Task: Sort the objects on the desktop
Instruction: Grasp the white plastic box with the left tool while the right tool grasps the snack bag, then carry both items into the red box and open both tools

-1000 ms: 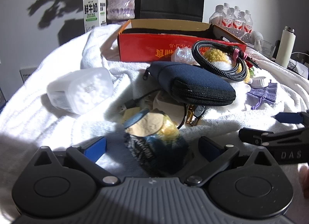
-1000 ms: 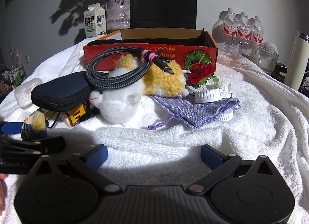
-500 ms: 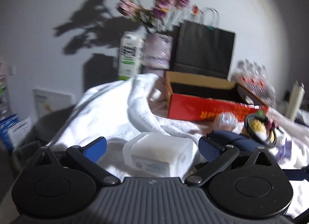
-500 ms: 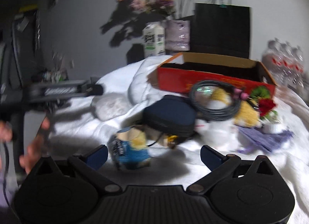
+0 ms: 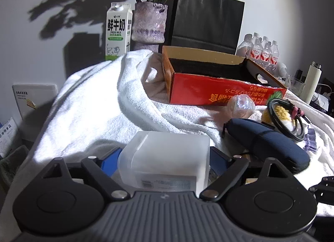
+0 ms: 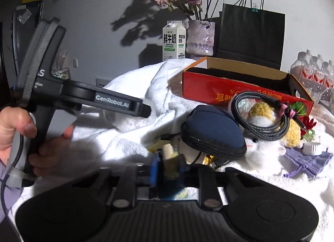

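Right fingers (image 6: 154,171) pinch a crumpled snack packet (image 6: 170,158) — blue, yellow.

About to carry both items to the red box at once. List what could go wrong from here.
1. The frosted plastic box is wide and smooth, sitting between the left gripper fingers; it may slip.
2. The right gripper pinches the small snack bag right beside the navy pouch and a thin black cord; lifting could snag them.
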`<move>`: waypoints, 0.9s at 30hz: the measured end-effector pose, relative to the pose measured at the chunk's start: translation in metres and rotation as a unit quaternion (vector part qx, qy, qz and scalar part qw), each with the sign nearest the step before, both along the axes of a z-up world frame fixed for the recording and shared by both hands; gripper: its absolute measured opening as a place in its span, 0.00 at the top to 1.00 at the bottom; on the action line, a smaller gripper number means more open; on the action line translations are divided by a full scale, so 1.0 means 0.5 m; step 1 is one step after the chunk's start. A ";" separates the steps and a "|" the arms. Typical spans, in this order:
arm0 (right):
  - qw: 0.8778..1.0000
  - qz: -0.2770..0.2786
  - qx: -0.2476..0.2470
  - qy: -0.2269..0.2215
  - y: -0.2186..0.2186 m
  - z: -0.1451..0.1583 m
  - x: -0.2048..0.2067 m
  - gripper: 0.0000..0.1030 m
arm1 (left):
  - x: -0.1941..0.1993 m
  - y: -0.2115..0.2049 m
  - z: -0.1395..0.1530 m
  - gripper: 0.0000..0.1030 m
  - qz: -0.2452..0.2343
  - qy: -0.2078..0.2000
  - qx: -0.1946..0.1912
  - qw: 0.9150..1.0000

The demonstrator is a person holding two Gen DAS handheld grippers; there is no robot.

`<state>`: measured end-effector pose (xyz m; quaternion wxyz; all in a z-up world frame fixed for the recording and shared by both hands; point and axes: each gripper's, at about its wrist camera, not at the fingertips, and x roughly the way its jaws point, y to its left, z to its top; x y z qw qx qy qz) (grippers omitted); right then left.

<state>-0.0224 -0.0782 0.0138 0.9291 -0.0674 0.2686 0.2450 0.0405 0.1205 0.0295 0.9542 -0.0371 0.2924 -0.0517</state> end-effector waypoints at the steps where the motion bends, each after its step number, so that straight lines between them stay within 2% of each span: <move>1: 1.000 -0.002 0.000 0.000 -0.003 0.003 -0.003 0.94 | -0.013 -0.003 0.005 0.15 0.004 -0.005 0.004 1.000; 9: 1.000 -0.012 0.019 -0.016 -0.069 0.040 -0.057 0.95 | -0.136 -0.028 0.079 0.16 0.032 -0.047 -0.002 0.998; 12: 0.998 -0.022 0.042 -0.039 -0.118 0.086 -0.086 0.95 | -0.172 -0.031 0.141 0.16 0.026 -0.060 -0.021 0.998; 15: 0.995 -0.038 0.061 -0.072 -0.178 0.144 -0.099 0.95 | -0.175 -0.020 0.190 0.16 0.014 -0.048 -0.049 0.998; 19: 0.990 -0.065 0.077 -0.098 -0.265 0.209 -0.060 0.95 | -0.129 -0.028 0.246 0.16 0.014 -0.030 -0.054 0.998; 23: 0.988 -0.079 0.085 -0.100 -0.320 0.257 0.036 0.95 | -0.030 -0.064 0.306 0.16 0.014 -0.032 -0.048 0.998; 27: 0.989 -0.086 0.093 -0.083 -0.348 0.311 0.183 0.95 | 0.129 -0.129 0.352 0.16 0.008 -0.043 0.004 0.999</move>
